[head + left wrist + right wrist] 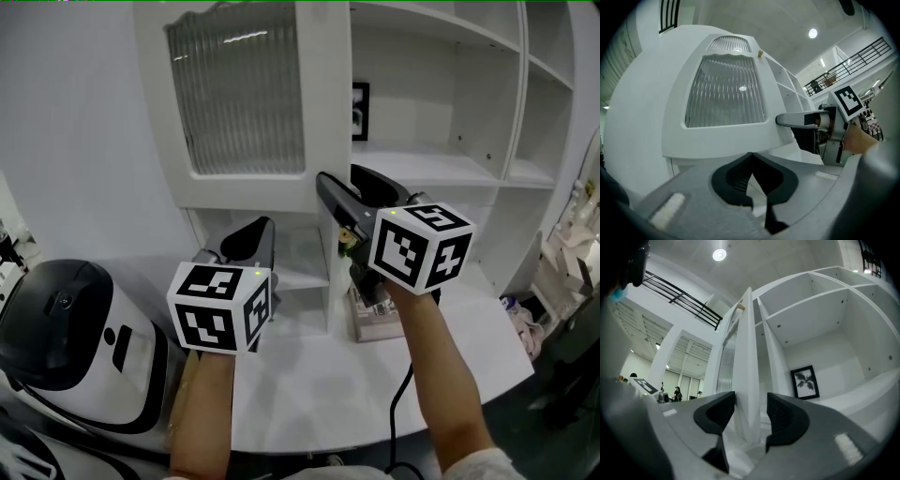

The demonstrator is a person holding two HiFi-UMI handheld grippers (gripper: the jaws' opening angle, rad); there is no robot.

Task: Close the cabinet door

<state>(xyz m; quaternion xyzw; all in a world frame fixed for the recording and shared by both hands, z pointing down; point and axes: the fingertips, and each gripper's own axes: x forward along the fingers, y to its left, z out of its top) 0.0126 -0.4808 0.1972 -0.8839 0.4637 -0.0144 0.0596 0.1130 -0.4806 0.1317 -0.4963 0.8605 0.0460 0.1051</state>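
Head view, nearest the camera: two forearms reach over a white table (309,398), each carrying a gripper topped by a marker cube. A black-and-white machine (75,347) stands at the table's left edge.

The left gripper (251,242) is held level below the cabinet door (239,103). In the left gripper view, its jaws (751,157) are clenched tip to tip with nothing between them, and the door's ribbed glass panel (724,93) rises just beyond.

The right gripper (352,187) sits further forward, at the door's free edge. In the right gripper view, its jaws (751,401) stand apart and released. The door's edge (747,357) stands upright between them, close against the left jaw with a clear gap at the right one.

The door stands swung out from the white cabinet (422,84), roughly at a right angle to its front. The open shelves (820,324) are exposed behind it, with a small framed picture (360,111) against the back wall (805,383).
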